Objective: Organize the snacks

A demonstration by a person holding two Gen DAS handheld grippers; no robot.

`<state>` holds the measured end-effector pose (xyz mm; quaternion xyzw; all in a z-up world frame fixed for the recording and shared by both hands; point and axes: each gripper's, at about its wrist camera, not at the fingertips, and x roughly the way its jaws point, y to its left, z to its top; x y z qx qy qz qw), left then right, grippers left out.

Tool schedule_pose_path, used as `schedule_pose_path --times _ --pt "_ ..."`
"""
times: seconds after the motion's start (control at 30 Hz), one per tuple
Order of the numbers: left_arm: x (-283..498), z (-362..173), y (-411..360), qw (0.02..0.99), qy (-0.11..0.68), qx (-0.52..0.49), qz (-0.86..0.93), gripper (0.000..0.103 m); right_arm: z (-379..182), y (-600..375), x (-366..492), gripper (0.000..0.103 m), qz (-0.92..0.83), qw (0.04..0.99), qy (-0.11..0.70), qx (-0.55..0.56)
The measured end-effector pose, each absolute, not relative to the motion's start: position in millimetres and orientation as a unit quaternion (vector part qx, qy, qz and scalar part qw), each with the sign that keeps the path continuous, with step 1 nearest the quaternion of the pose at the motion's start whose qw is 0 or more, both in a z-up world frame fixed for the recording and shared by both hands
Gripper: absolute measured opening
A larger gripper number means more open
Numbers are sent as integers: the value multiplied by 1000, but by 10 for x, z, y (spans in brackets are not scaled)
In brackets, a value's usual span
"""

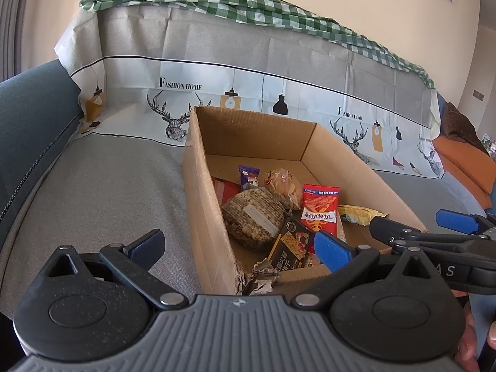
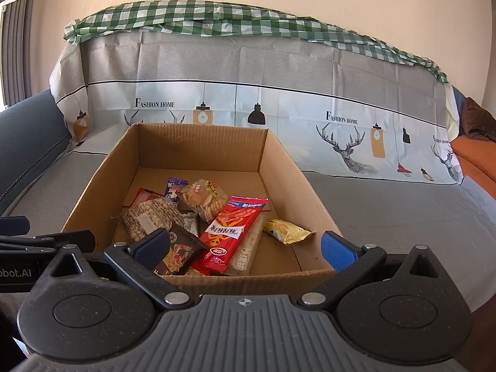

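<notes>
An open cardboard box point(image 1: 201, 192) point(image 2: 288, 161) sits on a grey sofa cover and holds several snack packets. Among them are a red packet point(image 1: 319, 214) point(image 2: 232, 229), a round brown speckled packet point(image 1: 252, 218) point(image 2: 148, 220), a clear bag of biscuits point(image 1: 283, 186) point(image 2: 201, 200), a yellow packet point(image 1: 356, 212) point(image 2: 286, 231) and a dark packet point(image 1: 290, 248) point(image 2: 179, 252). My left gripper point(image 1: 238, 248) is open and empty at the box's near left corner. My right gripper point(image 2: 245, 245) is open and empty at the box's near edge; it also shows in the left wrist view point(image 1: 418, 226).
The sofa backrest point(image 2: 248, 62) behind the box is draped with a grey deer-print cover and a green checked cloth point(image 2: 217, 21). A dark blue cushion point(image 1: 31, 117) lies at the left. An orange cushion point(image 1: 465, 161) lies at the far right.
</notes>
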<state>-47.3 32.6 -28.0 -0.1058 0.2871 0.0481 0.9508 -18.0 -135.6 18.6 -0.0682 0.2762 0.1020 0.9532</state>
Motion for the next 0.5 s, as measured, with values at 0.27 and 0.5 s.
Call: schedule_pose_path --times 0.27,0.5 --pt "-478 -275 321 952 285 -104 45 103 184 -1356 -177 102 102 953 277 -70" --pt "-506 -260 328 955 277 -102 37 103 184 -1398 -185 102 101 954 274 -66"
